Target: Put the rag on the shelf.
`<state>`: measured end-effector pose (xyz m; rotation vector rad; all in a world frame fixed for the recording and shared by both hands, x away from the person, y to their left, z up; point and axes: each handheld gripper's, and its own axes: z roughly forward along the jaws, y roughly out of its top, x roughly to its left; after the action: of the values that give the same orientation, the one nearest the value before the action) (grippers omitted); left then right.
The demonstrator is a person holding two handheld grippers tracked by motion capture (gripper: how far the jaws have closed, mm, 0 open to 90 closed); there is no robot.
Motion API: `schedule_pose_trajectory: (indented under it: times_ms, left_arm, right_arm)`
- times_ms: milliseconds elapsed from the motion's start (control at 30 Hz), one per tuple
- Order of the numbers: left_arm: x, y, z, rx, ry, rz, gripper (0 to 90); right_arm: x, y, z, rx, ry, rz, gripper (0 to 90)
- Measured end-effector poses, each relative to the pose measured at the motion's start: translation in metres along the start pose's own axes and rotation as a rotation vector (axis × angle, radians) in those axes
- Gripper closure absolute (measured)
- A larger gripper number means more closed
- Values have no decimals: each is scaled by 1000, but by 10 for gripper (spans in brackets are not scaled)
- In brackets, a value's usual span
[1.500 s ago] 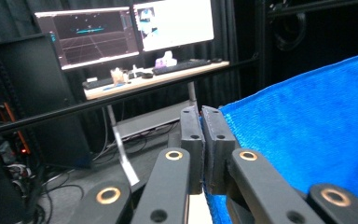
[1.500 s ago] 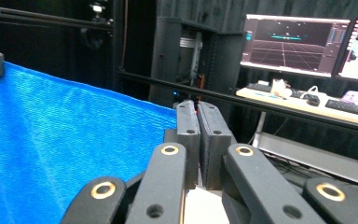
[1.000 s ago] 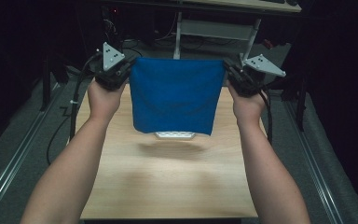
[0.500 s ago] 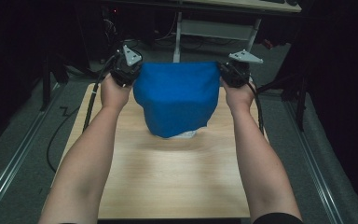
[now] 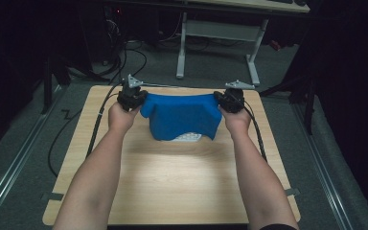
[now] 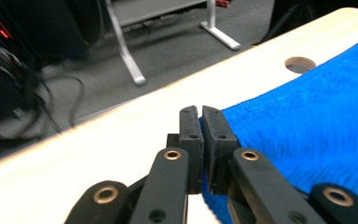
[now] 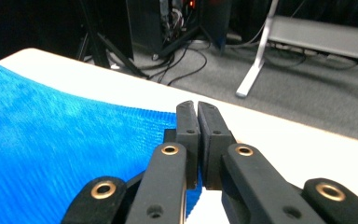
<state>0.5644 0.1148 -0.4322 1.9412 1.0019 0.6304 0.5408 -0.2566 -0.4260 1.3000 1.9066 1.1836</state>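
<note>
A blue cloth (image 5: pixel 182 115) hangs stretched over the far half of the wooden table (image 5: pixel 172 182), the left gripper (image 5: pixel 133 98) and right gripper (image 5: pixel 230 99) each clamped on a top corner. It half covers a white object (image 5: pixel 188 137) underneath. Beyond stands a grey desk frame (image 5: pixel 215 33) among floor cables (image 5: pixel 72 129).

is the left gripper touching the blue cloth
Touching. In the left gripper view, the left gripper has its fingers closed on a corner of the blue cloth, whose edge runs between them.
</note>
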Motion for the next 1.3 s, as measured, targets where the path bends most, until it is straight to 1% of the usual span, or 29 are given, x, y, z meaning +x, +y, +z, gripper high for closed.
schedule_pose_trajectory:
  times_ms: [33, 67, 133, 167, 200, 233, 267, 300, 333, 400, 500, 733, 867, 967, 1167, 1300]
  left_arm:
    - [1, -5, 1, -3, -16, -23, 873]
    - [1, -9, 3, 14, -32, -40, 873]
    - [-3, -18, 6, -1, -45, -52, 873]
    - [-4, -22, 8, 6, -52, -62, 873]
    - [-6, -25, 10, 14, -63, -64, 873]
    - [-8, -29, 12, 18, -69, -65, 873]
    - [-8, -29, 12, 18, -69, -65, 873]
    - [-11, -34, 14, 16, -83, -78, 873]
    - [-13, -36, 16, 17, -95, -88, 873]
    - [-18, -40, 18, 20, -111, -90, 873]
    - [-24, -45, 22, 34, -128, -89, 873]
    - [-31, -52, 26, 44, -151, -101, 872]
    - [-32, -55, 26, 51, -159, -109, 872]
    - [-33, -58, 26, 58, -161, -105, 872]
    - [-33, -64, 25, 66, -162, -115, 872]
    - [-32, -66, 25, 87, -172, -113, 869]
  right_arm:
    - [-1, -6, 1, 5, 7, 12, 889]
    - [-1, -11, 1, 8, 9, 16, 889]
    - [0, -21, 1, 17, 9, 21, 888]
    - [0, -25, 1, 17, 13, 28, 889]
    - [-1, -30, 1, 14, 16, 30, 889]
    - [0, -34, 0, 14, 17, 46, 888]
    - [0, -39, 0, 16, 17, 58, 888]
    - [-1, -43, -1, 15, 17, 61, 889]
    - [-1, -47, -2, 15, 22, 69, 888]
    - [-1, -54, -3, 25, 33, 86, 888]
    - [2, -62, -5, 26, 35, 77, 887]
    - [10, -68, -3, 55, 48, 68, 887]
    - [16, -71, 0, 71, 58, 70, 887]
    - [19, -73, 3, 79, 62, 69, 887]
    - [21, -77, 8, 93, 63, 75, 886]
    - [22, -79, 10, 101, 55, 82, 884]
